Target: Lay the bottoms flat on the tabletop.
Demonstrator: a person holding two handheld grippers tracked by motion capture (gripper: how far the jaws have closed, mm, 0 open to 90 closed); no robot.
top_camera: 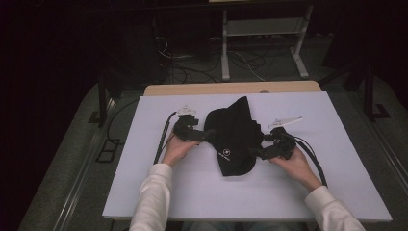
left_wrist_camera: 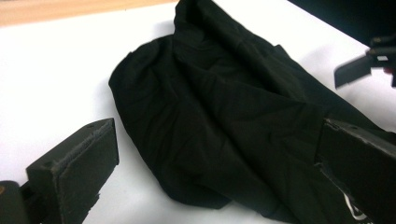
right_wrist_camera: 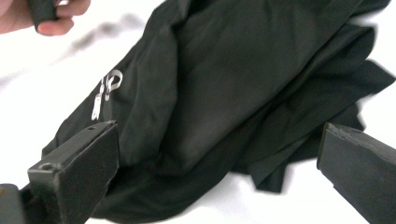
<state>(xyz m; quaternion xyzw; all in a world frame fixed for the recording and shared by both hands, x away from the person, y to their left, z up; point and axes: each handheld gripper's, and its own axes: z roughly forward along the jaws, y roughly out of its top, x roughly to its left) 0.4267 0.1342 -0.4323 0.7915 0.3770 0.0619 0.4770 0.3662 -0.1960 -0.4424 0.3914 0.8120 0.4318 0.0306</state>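
One white foam board (top_camera: 144, 159) covers the table, and on its middle lies a crumpled black cloth garment (top_camera: 233, 137) with a small white logo (top_camera: 223, 155) near its near end. I hold my left claw (top_camera: 204, 136) at the garment's left edge, jaws spread wide with cloth between them. My right claw (top_camera: 257, 153) sits at the right edge, likewise wide apart over the folds, clamping nothing.
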